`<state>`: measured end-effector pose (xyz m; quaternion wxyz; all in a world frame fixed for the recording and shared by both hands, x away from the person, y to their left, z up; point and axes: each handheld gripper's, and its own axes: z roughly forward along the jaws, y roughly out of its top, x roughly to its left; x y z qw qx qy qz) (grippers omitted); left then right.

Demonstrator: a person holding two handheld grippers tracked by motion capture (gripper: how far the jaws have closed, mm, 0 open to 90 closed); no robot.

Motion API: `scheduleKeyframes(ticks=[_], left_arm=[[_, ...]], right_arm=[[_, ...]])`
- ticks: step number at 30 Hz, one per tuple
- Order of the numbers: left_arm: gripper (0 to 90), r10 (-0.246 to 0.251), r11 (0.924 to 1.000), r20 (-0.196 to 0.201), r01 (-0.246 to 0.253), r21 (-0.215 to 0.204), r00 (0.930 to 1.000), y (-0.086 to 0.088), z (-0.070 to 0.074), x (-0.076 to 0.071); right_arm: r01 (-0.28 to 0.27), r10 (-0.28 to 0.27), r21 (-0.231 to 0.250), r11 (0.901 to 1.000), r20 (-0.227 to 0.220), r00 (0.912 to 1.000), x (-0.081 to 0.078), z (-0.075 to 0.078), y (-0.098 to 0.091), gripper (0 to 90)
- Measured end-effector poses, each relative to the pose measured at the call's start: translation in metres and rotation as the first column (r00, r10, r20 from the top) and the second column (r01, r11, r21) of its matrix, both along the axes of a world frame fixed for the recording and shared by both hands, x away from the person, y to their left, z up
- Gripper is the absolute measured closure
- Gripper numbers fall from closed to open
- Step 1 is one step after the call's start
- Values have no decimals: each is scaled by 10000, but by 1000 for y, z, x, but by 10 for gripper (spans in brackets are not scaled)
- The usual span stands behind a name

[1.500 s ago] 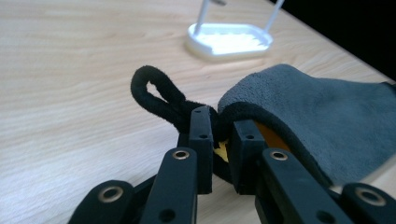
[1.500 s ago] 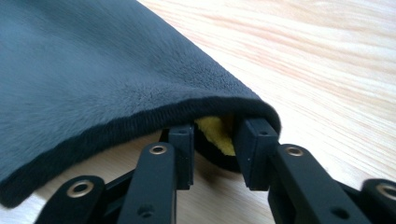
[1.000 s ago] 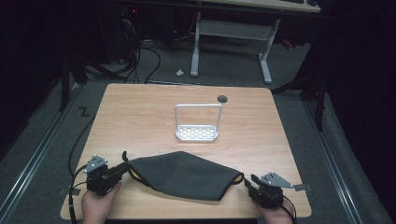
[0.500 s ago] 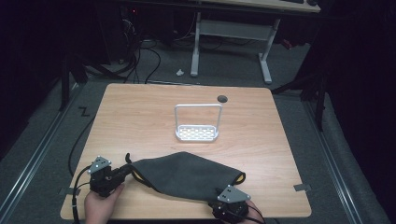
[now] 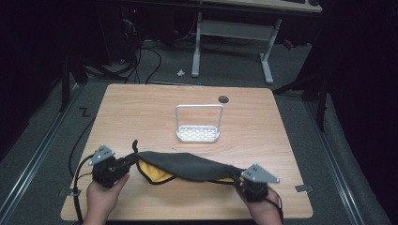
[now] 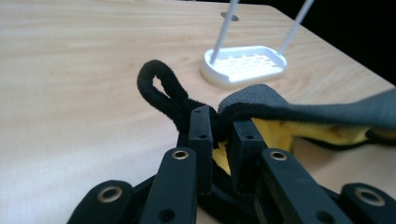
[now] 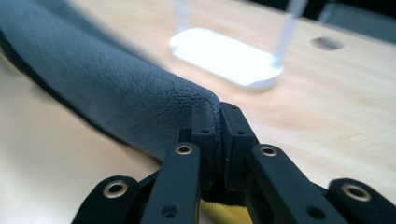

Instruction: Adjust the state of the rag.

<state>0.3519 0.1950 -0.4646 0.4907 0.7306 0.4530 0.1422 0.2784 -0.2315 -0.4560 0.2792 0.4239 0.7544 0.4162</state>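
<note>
The white rack [image 5: 198, 133] stands mid-table with nothing in its tray. The grey cloth [image 5: 187, 165], yellow-lined, hangs stretched at the near edge of the table [image 5: 141, 108], long axis left to right. The left gripper [image 5: 126, 165] pinches its looped corner; the right gripper [image 5: 240, 180], jaws just closed, pinches the opposite end.

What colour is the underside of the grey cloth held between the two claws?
Yellow, with a black edge; the cloth shows it best in the left gripper view.
</note>
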Motion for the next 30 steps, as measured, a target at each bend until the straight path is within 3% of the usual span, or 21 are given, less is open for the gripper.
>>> scheduleKeyframes(ticks=[2,5,9,11,13,14,16,18,22,24,27,29,30], left_arm=[[807,29,9996,-202,-23,269,9998,-7,-5,21],[805,139,9905,-902,-14,1376,9958,-25,-27,55],[806,151,9734,-1745,254,2275,9845,-39,-55,75],[811,15,9660,-1618,404,2552,9868,-43,-58,73],[818,-157,9546,-1544,607,2918,9879,-46,-56,68],[821,-310,9451,-1526,786,3171,9878,-47,-55,63],[822,-485,9413,-1466,943,3240,9880,-47,-55,52],[822,-640,9408,-1358,1052,3222,9887,-46,-56,39],[823,-831,9498,-1280,1174,2899,9883,-41,-59,13],[823,-968,9506,-1209,1278,2830,9879,-39,-60,-3],[827,-1046,9535,-1209,1341,2698,9871,-37,-61,-24],[836,-1096,9457,-1161,1395,2934,9872,-37,-60,-38],[837,-1120,9465,-1200,1427,2894,9864,-37,-60,-42]], right_arm=[[331,-331,-13,9995,-153,9993,22,1,-7,860],[829,-867,-500,9953,-788,9931,61,-14,-12,859],[999,-1211,-1256,9870,-1740,9773,91,-44,-12,860],[961,-1262,-1479,9843,-2102,9695,96,-57,-12,861],[988,-1276,-1420,9849,-2112,9691,94,-60,-12,862],[959,-1251,-1419,9852,-2134,9689,93,-60,-12,862],[818,-1132,-1513,9851,-2125,9706,85,-60,-11,862],[716,-1005,-1395,9876,-2125,9720,72,-60,-13,862],[600,-805,-1037,9928,-2067,9751,43,-62,-20,862],[563,-743,-922,9942,-2057,9758,30,-63,-22,862],[392,-607,-1113,9930,-1975,9784,10,-63,-21,862],[313,-538,-1189,9924,-1910,9801,-2,-63,-20,862],[228,-454,-1207,9924,-1874,9812,-9,-64,-20,863]])
